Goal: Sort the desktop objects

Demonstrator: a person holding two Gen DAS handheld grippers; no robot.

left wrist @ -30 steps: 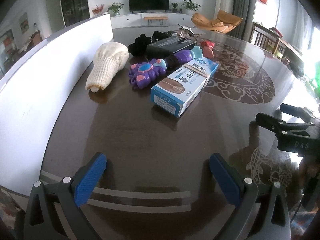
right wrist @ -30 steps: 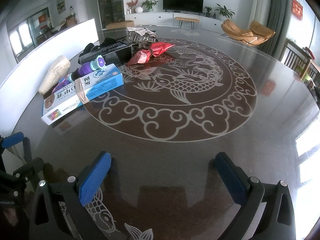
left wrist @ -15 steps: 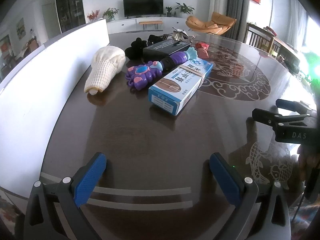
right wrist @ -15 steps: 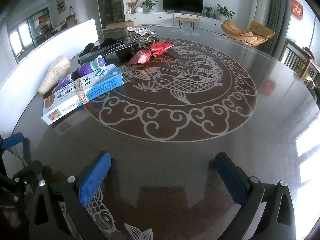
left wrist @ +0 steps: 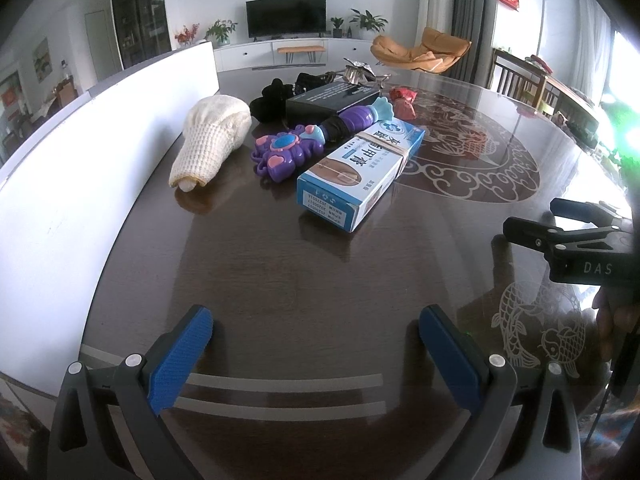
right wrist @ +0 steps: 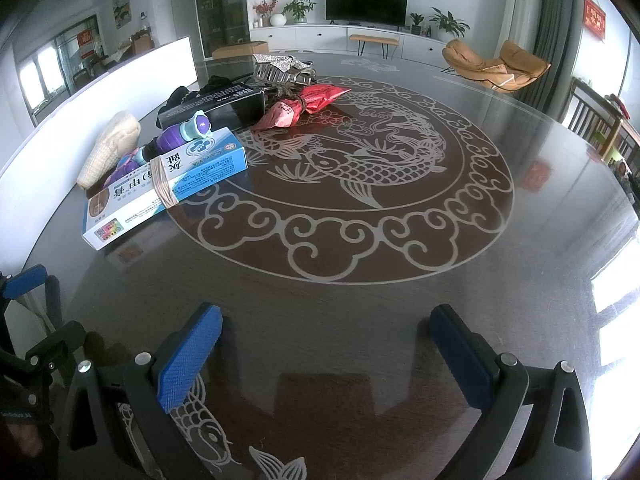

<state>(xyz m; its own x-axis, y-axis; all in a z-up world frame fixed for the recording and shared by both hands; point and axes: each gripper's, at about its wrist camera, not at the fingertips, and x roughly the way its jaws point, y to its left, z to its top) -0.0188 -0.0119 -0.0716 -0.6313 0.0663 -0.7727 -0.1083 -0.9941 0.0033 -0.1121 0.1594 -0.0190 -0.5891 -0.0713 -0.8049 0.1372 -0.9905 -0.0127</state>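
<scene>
Both grippers are hovering wide open and empty over the dark glossy round table (left wrist: 280,280), the left gripper (left wrist: 316,344) and the right gripper (right wrist: 326,344) touching nothing. Ahead of the left one, the blue-and-white rectangular cardboard box (left wrist: 360,168) is lying against the purple plastic toy wand (left wrist: 308,140), the cream knitted pouch (left wrist: 212,136) further left. Since a second ago the left gripper is tilting upward slightly; the right isn't budging.

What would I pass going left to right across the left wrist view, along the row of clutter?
White board → cream knitted cloth → purple toy → blue box → right gripper.
</scene>
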